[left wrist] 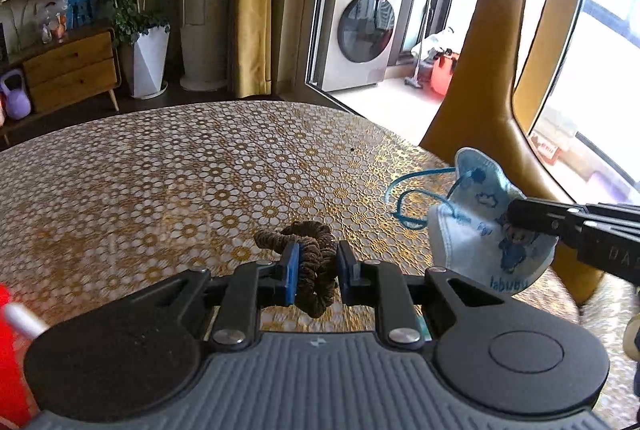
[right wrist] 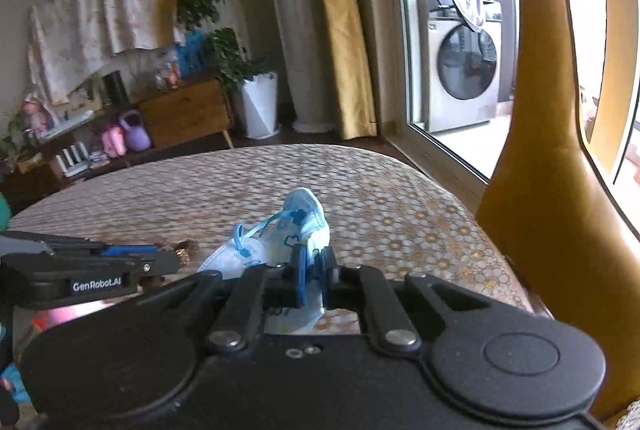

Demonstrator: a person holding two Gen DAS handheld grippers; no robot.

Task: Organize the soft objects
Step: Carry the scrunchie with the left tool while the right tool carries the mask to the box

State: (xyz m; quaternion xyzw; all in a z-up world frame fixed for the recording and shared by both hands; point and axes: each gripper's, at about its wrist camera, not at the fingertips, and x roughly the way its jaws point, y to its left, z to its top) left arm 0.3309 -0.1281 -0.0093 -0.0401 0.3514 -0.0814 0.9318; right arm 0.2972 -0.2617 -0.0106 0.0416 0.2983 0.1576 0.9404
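We hold two soft things above the desk: our left hand-held gripper is clamped on a brown scrunchie, the right hand-held gripper pinches a blue mask, likely for sorting.

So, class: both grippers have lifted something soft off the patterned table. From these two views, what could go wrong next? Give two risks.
1. The left gripper pinches only one strand of the brown fabric scrunchie; the rest hangs loose and might slip out.
2. The right gripper clamps the light blue printed face mask near one edge; its dangling blue ear loops could snag on the left gripper close by.
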